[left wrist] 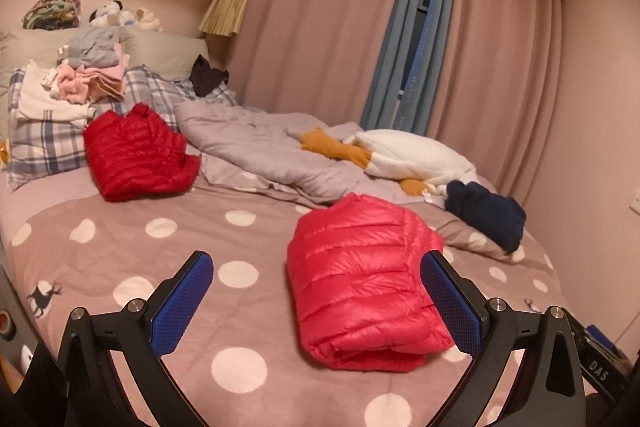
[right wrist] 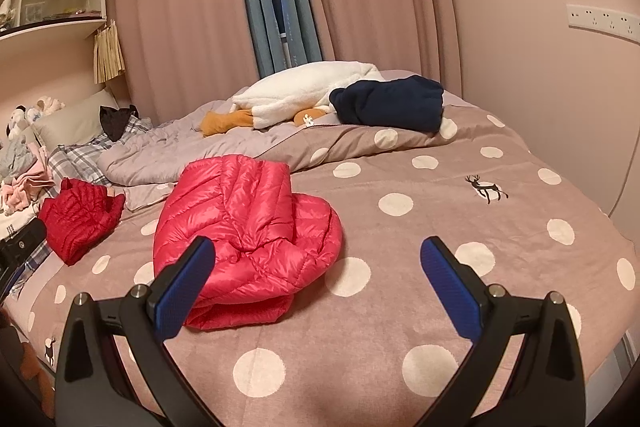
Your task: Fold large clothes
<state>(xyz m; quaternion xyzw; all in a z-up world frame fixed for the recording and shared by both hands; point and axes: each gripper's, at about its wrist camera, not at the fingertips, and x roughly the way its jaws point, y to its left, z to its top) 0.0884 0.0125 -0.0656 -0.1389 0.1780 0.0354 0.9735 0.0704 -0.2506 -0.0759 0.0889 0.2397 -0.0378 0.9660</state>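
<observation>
Hovering above the near edge of the bed [left wrist: 132, 227], the left gripper [left wrist: 316, 303] and the right gripper [right wrist: 316, 285] both stand spread wide and empty. Nearest to them lies the pink down jacket [left wrist: 360, 275], folded into a compact bundle on the polka-dot blanket [right wrist: 440, 211]: it sits just ahead and to the right of the left gripper, partly between its blue pads [left wrist: 188, 303], and just ahead and to the left of the right gripper. Neither gripper touches it. Judged from this layout, the fold of this garment appears finished and released; the next move would call for either shifting the bundle aside or reaching for another garment.

Farther ahead and to the left rests a red down jacket [left wrist: 136, 155], also folded, near the plaid pillow [left wrist: 52, 143] that carries a loose stack of clothes [left wrist: 88, 75]. Farther ahead to the right, a navy garment [right wrist: 392, 103] lies bundled beside a white plush toy [right wrist: 308, 87] on the rumpled grey quilt [left wrist: 256, 151]. Beyond these hang the curtains [right wrist: 184, 11]. A wall shelf [right wrist: 52, 23] holds small items too indistinct to identify.
</observation>
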